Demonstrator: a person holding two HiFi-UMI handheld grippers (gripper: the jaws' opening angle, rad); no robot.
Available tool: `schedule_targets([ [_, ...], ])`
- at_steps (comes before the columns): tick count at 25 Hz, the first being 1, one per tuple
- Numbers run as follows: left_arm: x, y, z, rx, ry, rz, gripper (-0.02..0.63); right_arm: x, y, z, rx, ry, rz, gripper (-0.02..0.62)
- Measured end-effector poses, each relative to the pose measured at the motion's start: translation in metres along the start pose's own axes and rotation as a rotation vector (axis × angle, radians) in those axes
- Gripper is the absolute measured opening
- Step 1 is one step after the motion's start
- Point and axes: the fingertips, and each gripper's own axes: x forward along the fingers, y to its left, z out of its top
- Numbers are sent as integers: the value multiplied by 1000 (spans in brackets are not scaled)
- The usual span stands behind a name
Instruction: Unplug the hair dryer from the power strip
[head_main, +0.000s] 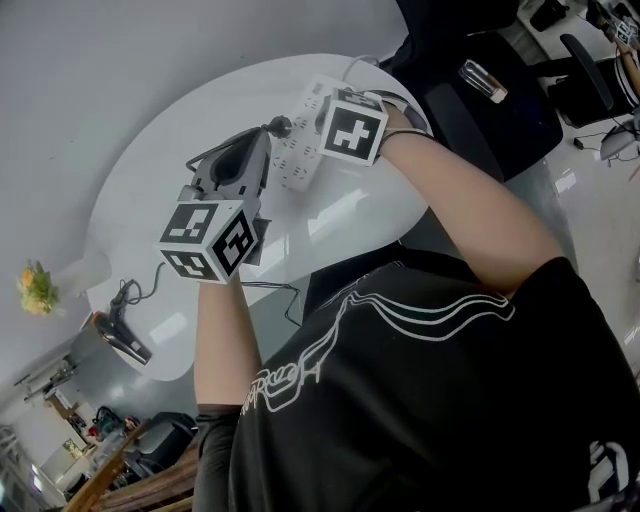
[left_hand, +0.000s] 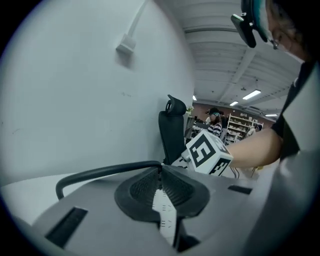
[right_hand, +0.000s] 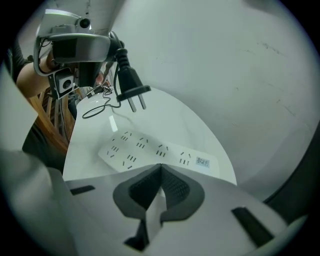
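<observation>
1 power strip (right_hand: 156, 149), 1 hair dryer (head_main: 120, 338), 1 plug (right_hand: 128, 80) with 2 prongs. Left gripper (left_hand: 160, 167) sits above the table (head_main: 190, 120), slightly nose-down, jaws clenched on the plug, prongs clear of the strip. Right gripper (right_hand: 160, 167) points steeply down, jaws closed empty, tips on the strip. Dryer lies at the table edge, well apart.

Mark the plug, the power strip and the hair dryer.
plug (right_hand: 127, 77), right gripper view, on its black body above the prongs.
power strip (right_hand: 155, 150), right gripper view, on its white top face among the sockets.
hair dryer (head_main: 122, 342), head view, on its dark body.
</observation>
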Motion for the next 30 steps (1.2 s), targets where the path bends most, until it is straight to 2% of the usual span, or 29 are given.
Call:
schedule_targets([
  [5,-25,-4,8,-134,-59,-33,23,-1,1,0,22,-13,-23,-3],
  [12,-76,-13,18,-279,-192,-83,23,-8,-1,1,105,-107,-93,-3],
  [15,-102,-15,22,-305,-242,-97,23,-29,3,18,165,-238,-102,-3],
  [19,-141,-22,28,-317,-312,-129,23,-80,22,45,286,-445,-50,-3],
  [24,-196,-35,38,-322,-404,-189,23,-167,69,84,296,-688,-31,-3],
  [28,-239,-54,37,-281,-442,-195,23,-236,122,116,306,-895,31,-3],
  [30,-256,-67,34,-250,-449,-183,23,-263,148,124,286,-953,40,-3],
])
